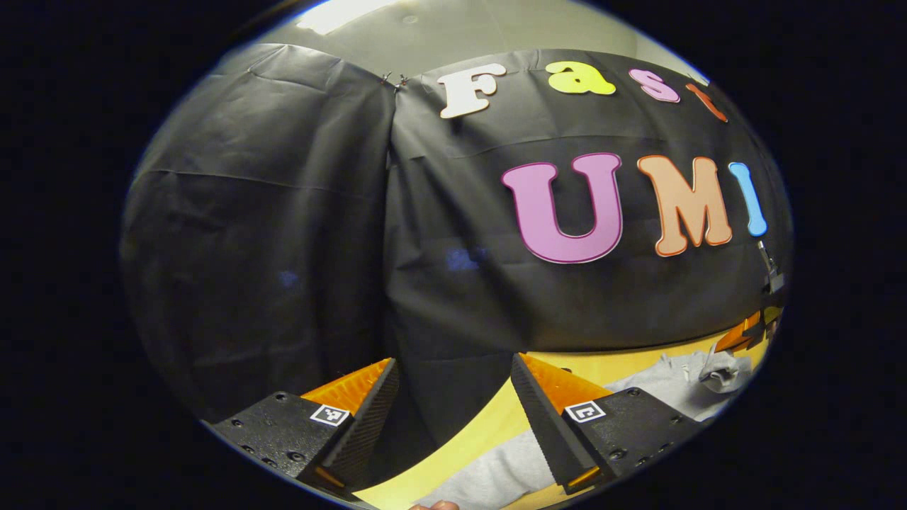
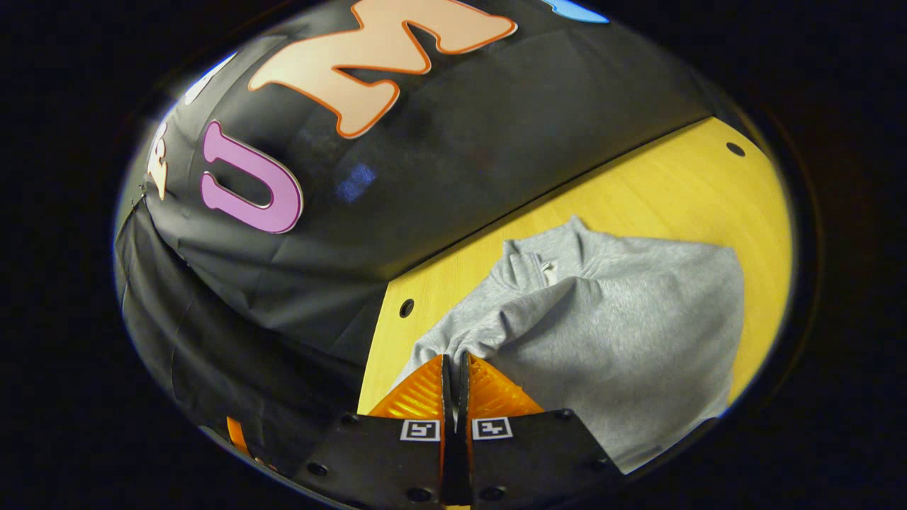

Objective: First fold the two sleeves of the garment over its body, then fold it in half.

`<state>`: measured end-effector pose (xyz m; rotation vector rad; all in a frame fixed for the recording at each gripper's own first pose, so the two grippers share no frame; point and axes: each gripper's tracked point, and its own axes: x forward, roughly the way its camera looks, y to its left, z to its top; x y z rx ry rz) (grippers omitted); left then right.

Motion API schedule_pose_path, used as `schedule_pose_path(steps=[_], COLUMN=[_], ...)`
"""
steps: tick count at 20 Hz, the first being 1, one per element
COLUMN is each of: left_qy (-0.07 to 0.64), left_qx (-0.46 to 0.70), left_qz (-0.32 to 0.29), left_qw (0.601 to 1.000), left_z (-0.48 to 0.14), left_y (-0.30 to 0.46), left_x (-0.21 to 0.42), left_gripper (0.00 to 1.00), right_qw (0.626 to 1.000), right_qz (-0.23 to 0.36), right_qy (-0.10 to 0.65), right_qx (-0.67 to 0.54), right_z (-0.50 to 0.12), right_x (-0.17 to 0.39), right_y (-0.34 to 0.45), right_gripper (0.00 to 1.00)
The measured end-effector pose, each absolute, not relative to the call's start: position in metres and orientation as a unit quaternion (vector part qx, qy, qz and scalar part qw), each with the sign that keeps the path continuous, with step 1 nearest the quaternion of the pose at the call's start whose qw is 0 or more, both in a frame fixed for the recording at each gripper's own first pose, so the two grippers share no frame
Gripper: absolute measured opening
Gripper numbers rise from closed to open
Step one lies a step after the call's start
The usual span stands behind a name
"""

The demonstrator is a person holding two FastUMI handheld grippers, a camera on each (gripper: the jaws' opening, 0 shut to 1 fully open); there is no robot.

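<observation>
A grey zip-neck garment (image 2: 623, 333) lies on the yellow table (image 2: 680, 191), its collar (image 2: 538, 265) toward the booth wall. One sleeve is folded across its body. My right gripper (image 2: 453, 363) is shut, and a fold of the grey cloth is pinched between its tips at the garment's near edge. In the left gripper view, my left gripper (image 1: 453, 375) is open and held above the table edge with nothing between its fingers. Grey garment (image 1: 496, 474) lies below it. Far right, the right gripper (image 1: 747, 333) holds a raised bit of cloth (image 1: 723, 370).
The black cloth wall (image 1: 283, 248) hangs close behind the table (image 1: 489, 425). The tabletop has small round holes (image 2: 406, 307) near the wall and at the far side. Part of a hand (image 1: 439, 505) shows at the bottom edge.
</observation>
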<state>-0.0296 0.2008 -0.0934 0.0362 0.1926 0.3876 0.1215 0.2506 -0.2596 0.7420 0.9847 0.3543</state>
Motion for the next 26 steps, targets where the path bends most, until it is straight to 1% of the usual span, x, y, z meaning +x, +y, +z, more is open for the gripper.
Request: schedule_pose_path(steps=[1,2,3,6,7,9,10,11,12,13,14,15,16,18,20,26], left_qy=[0.1,0.104,0.109,0.127,0.134,0.148,0.156,0.167,0.179,0.19,0.202,0.216,0.228,0.257,0.289,0.373], left_qx=[0.019,0.018,0.018,0.026,0.029,0.031,0.029,0.026,0.022,0.016,0.01,0.004,-0.003,-0.026,-0.056,-0.107], left_qz=[0.2,0.207,0.213,0.228,0.232,0.238,0.238,0.236,0.231,0.224,0.216,0.208,0.198,0.175,0.157,0.121], left_qw=[0.975,0.973,0.971,0.965,0.963,0.96,0.958,0.957,0.956,0.956,0.955,0.954,0.953,0.95,0.943,0.914], left_z=[-0.096,-0.1,-0.104,-0.116,-0.122,-0.133,-0.14,-0.15,-0.16,-0.171,-0.183,-0.195,-0.205,-0.23,-0.259,-0.322], left_y=[0.21,0.219,0.226,0.244,0.248,0.255,0.257,0.257,0.255,0.252,0.249,0.245,0.239,0.223,0.21,0.183], left_x=[-0.034,-0.037,-0.043,-0.058,-0.063,-0.072,-0.075,-0.078,-0.081,-0.084,-0.086,-0.088,-0.088,-0.093,-0.101,-0.121], left_gripper=[0.94,0.94,0.98,0.98,0.94,0.94,0.94,0.98,0.94,0.94,0.99,0.99,0.95,0.95,0.95,0.96], right_qw=[0.795,0.788,0.783,0.765,0.761,0.754,0.749,0.743,0.736,0.733,0.733,0.738,0.75,0.779,0.8,0.83], right_qz=[0.166,0.164,0.158,0.138,0.13,0.111,0.1,0.092,0.091,0.095,0.107,0.118,0.126,0.136,0.142,0.145], right_qy=[0.468,0.476,0.486,0.516,0.521,0.528,0.531,0.535,0.536,0.535,0.527,0.516,0.501,0.468,0.449,0.429], right_qx=[0.349,0.353,0.356,0.36,0.363,0.375,0.383,0.392,0.402,0.41,0.416,0.418,0.413,0.394,0.373,0.325], right_z=[-0.269,-0.279,-0.289,-0.321,-0.329,-0.338,-0.344,-0.348,-0.35,-0.349,-0.34,-0.332,-0.327,-0.314,-0.306,-0.297], right_x=[0.123,0.121,0.12,0.116,0.117,0.119,0.121,0.121,0.12,0.121,0.121,0.122,0.126,0.134,0.136,0.124], right_y=[0.264,0.276,0.286,0.31,0.317,0.325,0.329,0.332,0.338,0.343,0.345,0.345,0.345,0.334,0.321,0.28], right_gripper=[0.0,0.02,0.02,0.02,0.02,0.02,0.02,0.03,0.04,0.05,0.05,0.28,0.51,0.98,0.97,0.97])
